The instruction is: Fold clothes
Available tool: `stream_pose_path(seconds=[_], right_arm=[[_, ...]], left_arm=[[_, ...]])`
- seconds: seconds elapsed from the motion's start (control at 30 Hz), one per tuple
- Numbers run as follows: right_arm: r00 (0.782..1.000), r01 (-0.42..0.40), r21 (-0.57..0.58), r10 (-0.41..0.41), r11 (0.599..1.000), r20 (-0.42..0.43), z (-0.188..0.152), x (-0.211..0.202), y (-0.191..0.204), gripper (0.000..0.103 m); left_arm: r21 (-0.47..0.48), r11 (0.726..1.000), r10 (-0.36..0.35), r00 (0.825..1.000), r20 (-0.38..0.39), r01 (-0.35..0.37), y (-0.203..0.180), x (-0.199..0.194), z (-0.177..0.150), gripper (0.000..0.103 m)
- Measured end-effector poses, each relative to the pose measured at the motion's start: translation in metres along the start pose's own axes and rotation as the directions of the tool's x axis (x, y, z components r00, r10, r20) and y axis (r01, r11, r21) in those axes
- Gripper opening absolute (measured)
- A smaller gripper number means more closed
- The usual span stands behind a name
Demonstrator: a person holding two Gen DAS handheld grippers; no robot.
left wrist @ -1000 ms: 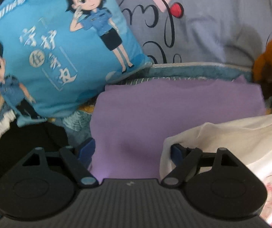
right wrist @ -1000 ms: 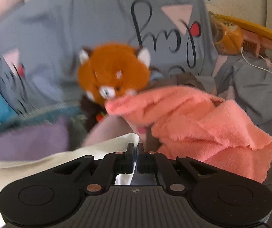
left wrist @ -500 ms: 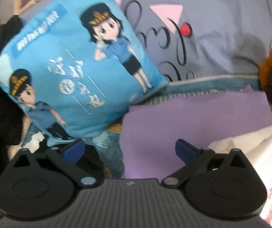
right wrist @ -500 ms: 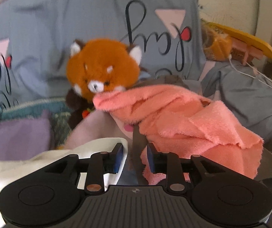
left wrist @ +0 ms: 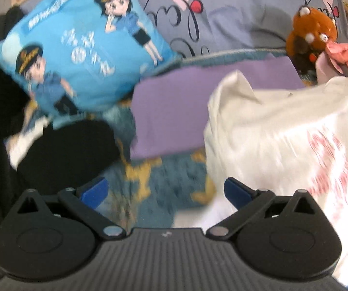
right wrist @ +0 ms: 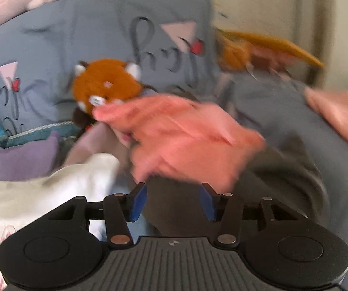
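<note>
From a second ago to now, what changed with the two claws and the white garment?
The right claw, shut on the white garment a second ago, has let go and its jaws are opening. The left claw widened, empty, and drew back from the purple garment. Blue pillow and plush toy stayed put.

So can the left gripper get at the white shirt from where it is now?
Probably yes. The left gripper is wide open with nothing between its fingers, and the white shirt lies just ahead, to the right of it, with nothing lying on top of it.
</note>
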State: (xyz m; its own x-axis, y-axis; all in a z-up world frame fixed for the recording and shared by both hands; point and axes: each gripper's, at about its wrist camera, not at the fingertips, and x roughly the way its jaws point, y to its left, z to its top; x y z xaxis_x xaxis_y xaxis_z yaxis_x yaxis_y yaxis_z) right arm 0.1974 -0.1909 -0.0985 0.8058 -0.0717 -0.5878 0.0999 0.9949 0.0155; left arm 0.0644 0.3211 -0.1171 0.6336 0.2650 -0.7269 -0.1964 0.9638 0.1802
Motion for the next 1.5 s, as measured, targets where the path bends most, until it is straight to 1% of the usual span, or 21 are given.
stream_pose_path(seconds=[0.1, 0.23, 0.3, 0.4, 0.47, 0.53, 0.63, 0.67, 0.7, 0.73, 0.77, 0.83, 0.93, 1.0, 1.07, 1.13, 1.17, 1.23, 1.27, 1.37, 1.5], right_arm=[[0.991, -0.106, 0.073, 0.111, 0.992, -0.072, -0.033, -0.023, -0.021, 0.048], [0.948, -0.236, 0.175, 0.266, 0.956, -0.177, -0.094, -0.059, -0.028, 0.048], [0.913, -0.285, 0.268, 0.346, 0.92, -0.217, -0.122, -0.068, -0.032, 0.048], [0.859, -0.322, 0.441, 0.454, 0.838, -0.236, -0.153, -0.066, -0.032, 0.048], [0.842, -0.295, 0.558, 0.486, 0.776, -0.231, -0.164, -0.055, -0.031, 0.048], [0.835, -0.268, 0.661, 0.511, 0.701, -0.203, -0.167, -0.042, -0.03, 0.047], [0.847, -0.239, 0.779, 0.517, 0.579, -0.125, -0.162, -0.027, -0.035, 0.046], [0.856, -0.22, 0.804, 0.504, 0.552, -0.112, -0.161, -0.023, -0.036, 0.041], [0.865, -0.197, 0.824, 0.489, 0.532, -0.109, -0.159, -0.018, -0.038, 0.017], [0.873, -0.159, 0.831, 0.47, 0.532, -0.134, -0.156, -0.014, -0.039, 0.001], [0.882, -0.135, 0.832, 0.448, 0.539, -0.147, -0.153, -0.014, -0.042, 0.002], [0.914, -0.152, 0.795, 0.389, 0.587, -0.112, -0.14, -0.029, -0.048, 0.002], [0.958, -0.182, 0.685, 0.284, 0.705, -0.038, -0.116, -0.069, -0.057, 0.001], [0.973, -0.175, 0.635, 0.231, 0.753, -0.006, -0.109, -0.092, -0.068, 0.001], [0.984, -0.12, 0.606, 0.177, 0.787, -0.035, -0.111, -0.095, -0.079, 0.001], [0.979, -0.027, 0.577, 0.138, 0.816, -0.149, -0.12, -0.075, -0.086, 0.001], [0.967, 0.011, 0.58, 0.139, 0.815, -0.213, -0.127, -0.064, -0.089, 0.001], [0.959, 0.01, 0.609, 0.166, 0.793, -0.231, -0.137, -0.058, -0.095, 0.001], [0.957, 0.005, 0.619, 0.176, 0.785, -0.231, -0.141, -0.058, -0.096, 0.001], [0.969, -0.023, 0.591, 0.163, 0.807, -0.185, -0.141, -0.071, -0.094, 0.003], [0.984, 0.077, 0.572, 0.029, 0.816, -0.174, -0.139, -0.092, -0.104, 0.012]], left_arm=[[-0.007, 1.0, -0.004, 1.0, -0.017, 0.004, -0.006, -0.016, -0.025, 0.103], [-0.019, 1.0, -0.015, 0.999, -0.05, 0.014, -0.011, -0.029, -0.052, 0.103], [-0.056, 0.998, -0.02, 0.996, -0.085, 0.015, -0.007, -0.029, -0.062, 0.103], [-0.166, 0.985, -0.065, 0.99, -0.122, 0.044, 0.008, -0.033, -0.072, 0.103], [-0.234, 0.97, -0.091, 0.988, -0.125, 0.059, 0.018, -0.04, -0.077, 0.103], [-0.254, 0.966, -0.086, 0.989, -0.118, 0.053, 0.023, -0.05, -0.08, 0.103], [-0.263, 0.964, -0.075, 0.991, -0.107, 0.045, 0.027, -0.065, -0.085, 0.103], [-0.266, 0.963, -0.075, 0.992, -0.105, 0.044, 0.028, -0.068, -0.086, 0.103], [-0.267, 0.963, -0.074, 0.992, -0.105, 0.043, 0.028, -0.071, -0.087, 0.103], [-0.268, 0.963, -0.072, 0.992, -0.105, 0.041, 0.028, -0.073, -0.087, 0.103], [-0.268, 0.963, -0.07, 0.992, -0.106, 0.039, 0.027, -0.074, -0.088, 0.103], [-0.267, 0.963, -0.07, 0.991, -0.11, 0.039, 0.024, -0.076, -0.089, 0.103], [-0.253, 0.967, -0.066, 0.992, -0.111, 0.035, 0.018, -0.078, -0.09, 0.103], [-0.24, 0.97, -0.059, 0.991, -0.117, 0.029, 0.013, -0.078, -0.091, 0.103], [-0.231, 0.972, -0.058, 0.99, -0.128, 0.027, 0.009, -0.075, -0.093, 0.103], [-0.231, 0.973, -0.063, 0.988, -0.14, 0.03, 0.006, -0.071, -0.094, 0.103], [-0.23, 0.973, -0.064, 0.987, -0.147, 0.029, 0.005, -0.07, -0.095, 0.103], [-0.224, 0.974, -0.057, 0.984, -0.166, 0.019, 0.003, -0.067, -0.097, 0.103], [-0.224, 0.975, -0.045, 0.983, -0.179, 0.003, 0.004, -0.065, -0.099, 0.103], [-0.241, 0.97, -0.014, 0.978, -0.206, -0.037, 0.011, -0.062, -0.103, 0.103], [-0.327, 0.944, -0.04, 0.971, -0.237, -0.041, 0.026, -0.055, -0.111, 0.103]])
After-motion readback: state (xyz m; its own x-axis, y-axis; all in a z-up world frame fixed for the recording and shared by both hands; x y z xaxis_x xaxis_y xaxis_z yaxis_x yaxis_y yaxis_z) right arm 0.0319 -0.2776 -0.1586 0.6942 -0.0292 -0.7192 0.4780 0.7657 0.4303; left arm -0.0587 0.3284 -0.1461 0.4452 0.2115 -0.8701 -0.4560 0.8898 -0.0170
